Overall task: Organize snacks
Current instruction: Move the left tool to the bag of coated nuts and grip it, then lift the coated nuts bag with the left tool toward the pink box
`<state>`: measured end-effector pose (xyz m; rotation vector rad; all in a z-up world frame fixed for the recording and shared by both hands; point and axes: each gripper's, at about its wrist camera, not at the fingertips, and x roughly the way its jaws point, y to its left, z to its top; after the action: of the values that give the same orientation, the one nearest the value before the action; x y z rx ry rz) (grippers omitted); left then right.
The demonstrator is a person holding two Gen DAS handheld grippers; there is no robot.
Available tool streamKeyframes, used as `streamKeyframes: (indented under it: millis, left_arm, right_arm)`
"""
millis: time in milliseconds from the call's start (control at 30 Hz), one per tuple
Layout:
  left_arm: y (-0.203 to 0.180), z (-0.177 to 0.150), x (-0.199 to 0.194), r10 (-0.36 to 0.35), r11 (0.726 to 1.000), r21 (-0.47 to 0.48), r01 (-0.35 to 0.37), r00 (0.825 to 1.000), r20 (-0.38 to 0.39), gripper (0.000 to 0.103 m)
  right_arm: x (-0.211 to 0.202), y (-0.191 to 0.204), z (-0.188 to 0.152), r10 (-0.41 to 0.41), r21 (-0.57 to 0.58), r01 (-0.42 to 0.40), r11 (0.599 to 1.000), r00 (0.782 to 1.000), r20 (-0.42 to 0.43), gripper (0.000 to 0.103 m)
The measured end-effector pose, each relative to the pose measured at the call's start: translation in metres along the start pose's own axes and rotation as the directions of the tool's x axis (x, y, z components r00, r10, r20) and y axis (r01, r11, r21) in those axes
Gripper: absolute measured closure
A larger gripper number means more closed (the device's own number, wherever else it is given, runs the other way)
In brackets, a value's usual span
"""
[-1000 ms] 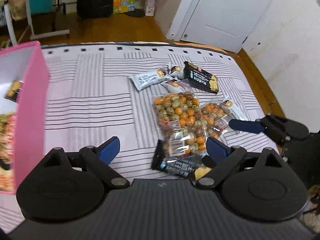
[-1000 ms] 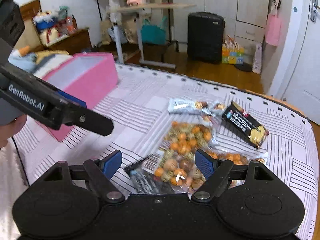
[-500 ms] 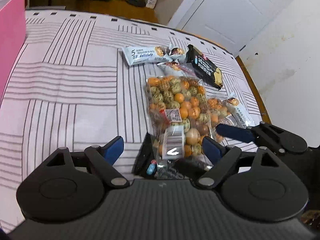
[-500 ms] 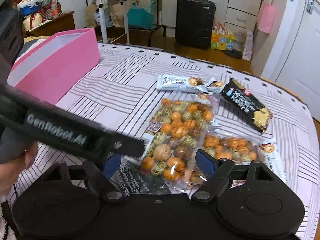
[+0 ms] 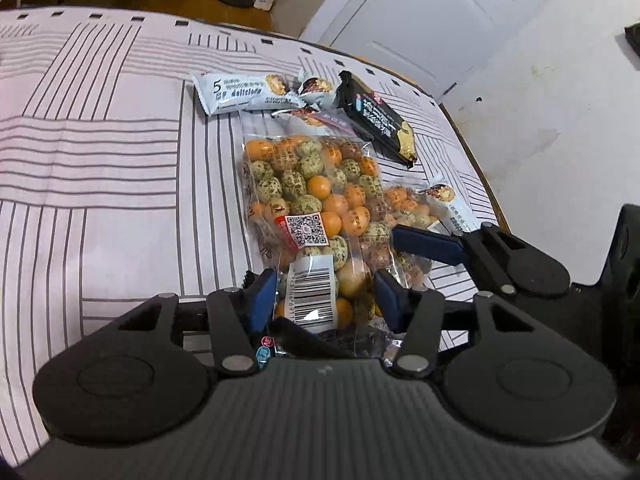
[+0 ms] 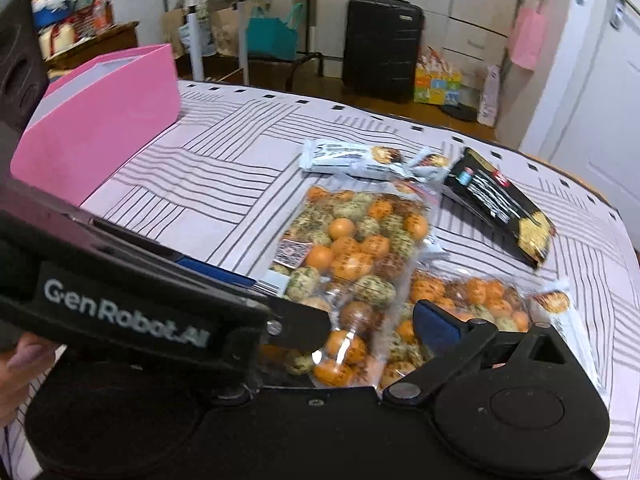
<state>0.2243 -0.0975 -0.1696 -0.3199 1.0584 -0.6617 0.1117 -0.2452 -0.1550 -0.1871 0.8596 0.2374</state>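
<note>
A clear bag of orange and green coated balls (image 5: 312,200) lies on the striped cloth, its barcode end toward me. My left gripper (image 5: 326,300) straddles that near end; its jaws are closing, the blue pads close beside the film without squeezing it. A second, similar bag (image 6: 480,300) lies just to the right. My right gripper (image 6: 320,328) hangs low over both bags with its jaws opening wide and nothing pinched. Only its right finger (image 6: 436,324) shows; the left gripper's body hides the other. One of its blue fingers (image 5: 424,242) reaches in over the second bag in the left wrist view.
Behind the bags lie a white bar wrapper (image 5: 244,90), small white packs (image 5: 318,88) and a black packet (image 5: 376,120). Another dark packet (image 5: 344,340) lies under the bag's near end. A pink box (image 6: 100,128) stands at the left. The table edge (image 5: 472,152) runs along the right.
Both grippers have sunk toward the bags. The left jaws narrowed around the bag's near end, the right jaws widened. The pink box has left the left wrist view.
</note>
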Motion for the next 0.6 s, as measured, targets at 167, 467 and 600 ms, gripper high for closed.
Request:
streamKeyframes:
  millis: [167,467,600]
  left_arm:
    - [0.010,0.008,0.009,-0.026,0.997,-0.071,0.023,0.999,-0.039,0.046]
    - [-0.002,0.001,0.003,-0.024,0.999,0.023,0.024,1.000,-0.006,0.046]
    - [-0.006,0.000,-0.001,-0.020,0.999,0.028,0.021,1.000,-0.009,0.046]
  right_arm:
    - [0.008,0.010,0.000,-0.032,-0.042,0.032,0.999,0.999,0.004,0.000]
    - [0.001,0.016,-0.003,-0.039,-0.061,0.041,0.997,0.999,0.033,0.003]
    - [-0.003,0.025,-0.004,-0.054,-0.091,0.057,0.994,0.998,0.043,0.007]
